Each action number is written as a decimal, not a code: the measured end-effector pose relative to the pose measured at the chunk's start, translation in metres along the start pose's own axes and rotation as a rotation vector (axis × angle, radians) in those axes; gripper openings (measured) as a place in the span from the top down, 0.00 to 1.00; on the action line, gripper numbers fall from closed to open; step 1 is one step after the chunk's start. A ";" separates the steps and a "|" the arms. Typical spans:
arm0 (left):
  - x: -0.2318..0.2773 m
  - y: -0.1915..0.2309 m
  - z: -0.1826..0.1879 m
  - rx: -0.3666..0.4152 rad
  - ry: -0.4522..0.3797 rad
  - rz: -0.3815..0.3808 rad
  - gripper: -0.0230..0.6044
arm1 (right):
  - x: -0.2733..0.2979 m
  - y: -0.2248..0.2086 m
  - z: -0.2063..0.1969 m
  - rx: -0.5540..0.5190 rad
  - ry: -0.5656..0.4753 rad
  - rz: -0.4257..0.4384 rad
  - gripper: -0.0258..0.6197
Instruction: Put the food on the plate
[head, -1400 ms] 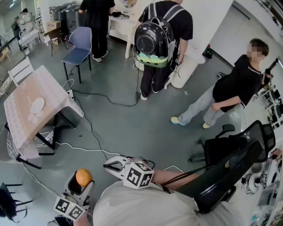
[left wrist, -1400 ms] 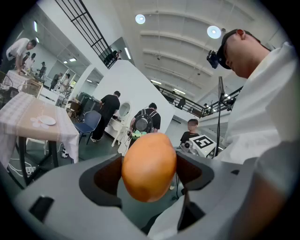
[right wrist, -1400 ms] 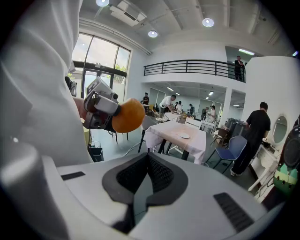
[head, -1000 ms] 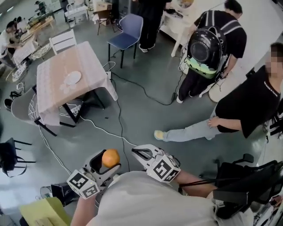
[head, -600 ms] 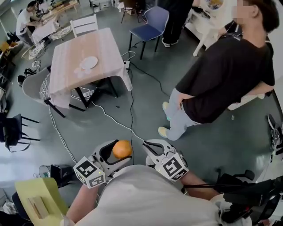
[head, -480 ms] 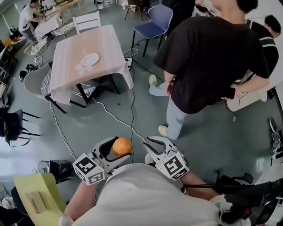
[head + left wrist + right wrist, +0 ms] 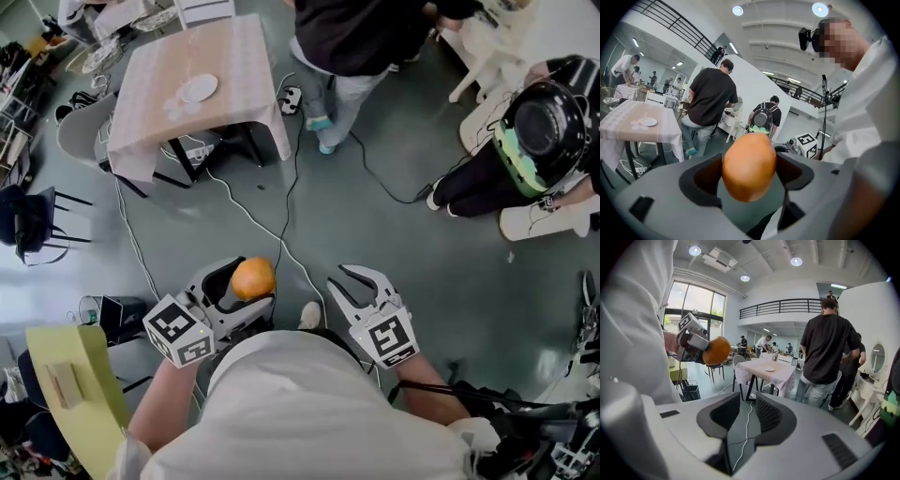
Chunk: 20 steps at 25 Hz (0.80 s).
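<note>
Head view showed the left claw (image 7: pixel 240 287) gripping the orange (image 7: pixel 254 277), well apart from the plate (image 7: pixel 198 88) on the worktop (image 7: pixel 239 56); placing was not yet done. The right claw (image 7: pixel 361 285) was opening, empty.

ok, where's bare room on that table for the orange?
Table: bare right of the plate and along the near edge; plate looks empty too. Crowded: chair at the left side, person at the far right corner.
</note>
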<state>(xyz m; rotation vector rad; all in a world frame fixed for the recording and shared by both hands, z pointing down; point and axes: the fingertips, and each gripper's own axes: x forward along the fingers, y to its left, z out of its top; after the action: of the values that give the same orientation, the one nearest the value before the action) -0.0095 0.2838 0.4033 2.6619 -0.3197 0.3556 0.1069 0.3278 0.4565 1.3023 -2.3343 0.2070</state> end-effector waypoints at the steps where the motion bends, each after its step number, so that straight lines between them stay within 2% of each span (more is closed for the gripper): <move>1: 0.006 0.005 0.001 -0.002 0.007 0.009 0.37 | 0.002 -0.012 -0.005 0.004 0.006 -0.003 0.78; 6: 0.018 0.046 0.010 -0.012 0.020 0.046 0.37 | 0.030 -0.046 -0.005 0.016 0.003 -0.012 0.78; 10: 0.028 0.096 0.030 0.022 0.013 0.020 0.37 | 0.069 -0.063 0.011 0.012 0.011 -0.029 0.78; 16: 0.036 0.206 0.084 0.058 0.027 0.004 0.37 | 0.143 -0.103 0.067 0.025 0.027 -0.076 0.78; 20: 0.035 0.290 0.110 0.117 0.060 0.044 0.37 | 0.198 -0.123 0.099 0.024 0.028 -0.106 0.78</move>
<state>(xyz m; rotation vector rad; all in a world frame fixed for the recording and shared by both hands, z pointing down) -0.0352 -0.0260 0.4299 2.7556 -0.3495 0.4811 0.0895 0.0753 0.4484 1.4216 -2.2388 0.2185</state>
